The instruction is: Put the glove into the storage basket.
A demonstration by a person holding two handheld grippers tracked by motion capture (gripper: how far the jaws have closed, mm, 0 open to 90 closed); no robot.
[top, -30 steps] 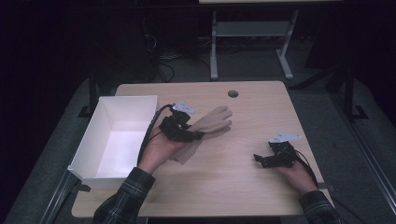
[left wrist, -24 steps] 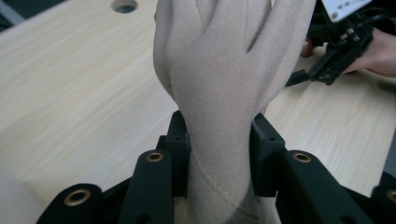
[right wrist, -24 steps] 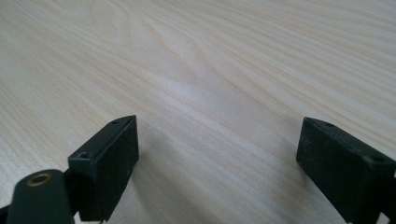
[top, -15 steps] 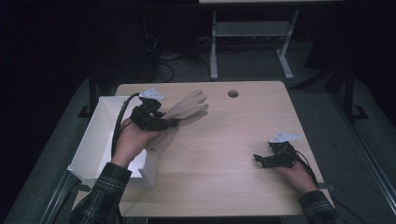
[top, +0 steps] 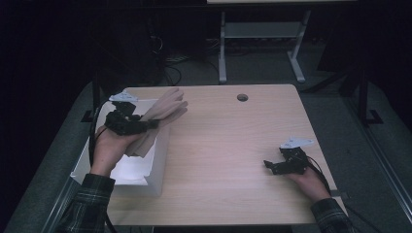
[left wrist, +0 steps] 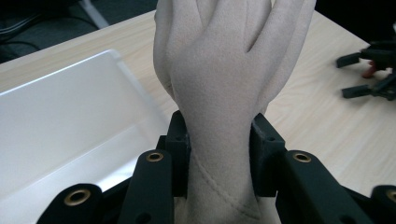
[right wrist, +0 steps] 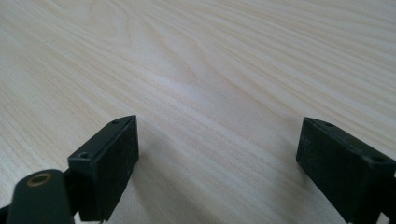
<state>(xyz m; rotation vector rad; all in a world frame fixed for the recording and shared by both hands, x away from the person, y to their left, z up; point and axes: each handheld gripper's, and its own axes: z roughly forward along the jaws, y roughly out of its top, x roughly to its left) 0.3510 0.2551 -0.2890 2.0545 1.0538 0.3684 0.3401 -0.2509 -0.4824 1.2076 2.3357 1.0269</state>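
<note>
Pale wood table (top: 228, 145), dark room behind. Left gripper (top: 145, 124) pinches the beige glove (top: 163, 109) at the wrist, jaws pressed on the cloth. A second ago the glove hung over mid-table; now it is over the white box's (top: 141, 177) right wall. Release into the box looks near. Right gripper (top: 272, 165) rests on the table, jaws spread, empty.

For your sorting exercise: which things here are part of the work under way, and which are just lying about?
Part of the job:
- beige fabric glove, clamped at the wrist
- left gripper, gripping it
- white open rectangular box, right beneath

Just there:
- right gripper, open, resting idle on the table
- light wooden table
- its dark round hole
</note>
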